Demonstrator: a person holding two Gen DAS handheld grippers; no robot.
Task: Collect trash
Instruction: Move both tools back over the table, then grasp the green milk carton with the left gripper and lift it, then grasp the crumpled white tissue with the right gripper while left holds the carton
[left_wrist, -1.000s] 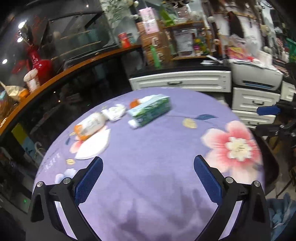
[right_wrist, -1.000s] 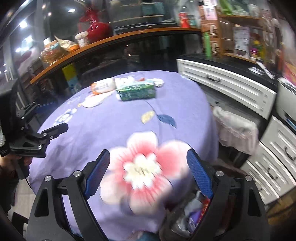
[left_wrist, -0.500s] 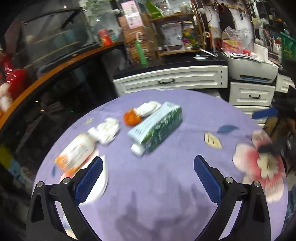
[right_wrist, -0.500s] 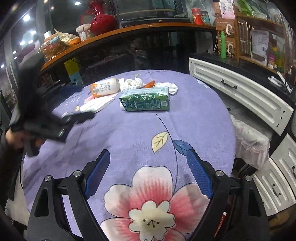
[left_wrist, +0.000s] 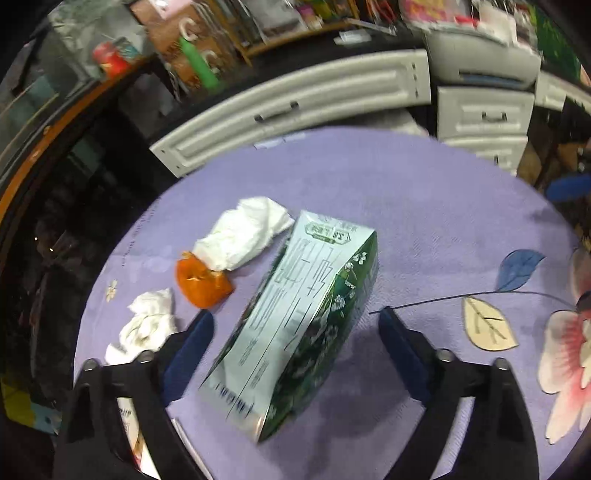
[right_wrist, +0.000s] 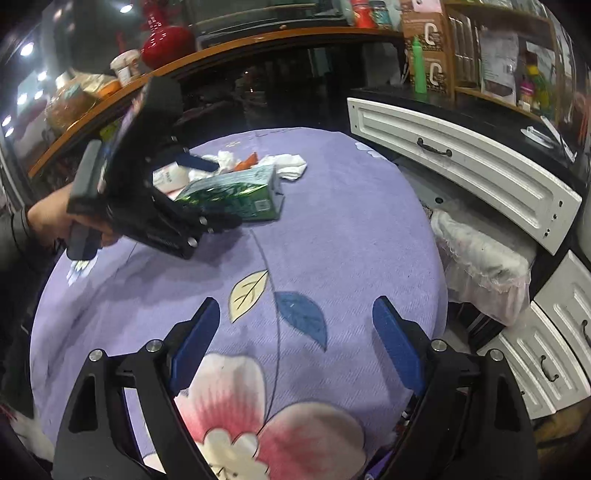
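A green and silver carton (left_wrist: 295, 317) lies on its side on the purple flowered tablecloth (left_wrist: 424, 229). My left gripper (left_wrist: 295, 315) straddles it, jaws closing, with a small gap still showing between each blue pad and the carton. Beside it lie a large crumpled white tissue (left_wrist: 243, 232), an orange wrapper (left_wrist: 201, 284) and a smaller tissue (left_wrist: 147, 325). The right wrist view shows the same carton (right_wrist: 236, 194) under a hand-held black gripper. My right gripper (right_wrist: 295, 306) hovers open over the cloth's leaf print, holding nothing.
White drawers (right_wrist: 461, 162) curve along the table's far right side, with a white plastic bag (right_wrist: 480, 269) hanging below them. A wooden counter ledge (right_wrist: 221, 48) with jars runs behind. A white packet (right_wrist: 168, 179) lies behind the carton.
My left gripper swept forward and down across the table until the carton sits between its jaws, which have narrowed. My right gripper moved forward over the flower print toward the leaves.
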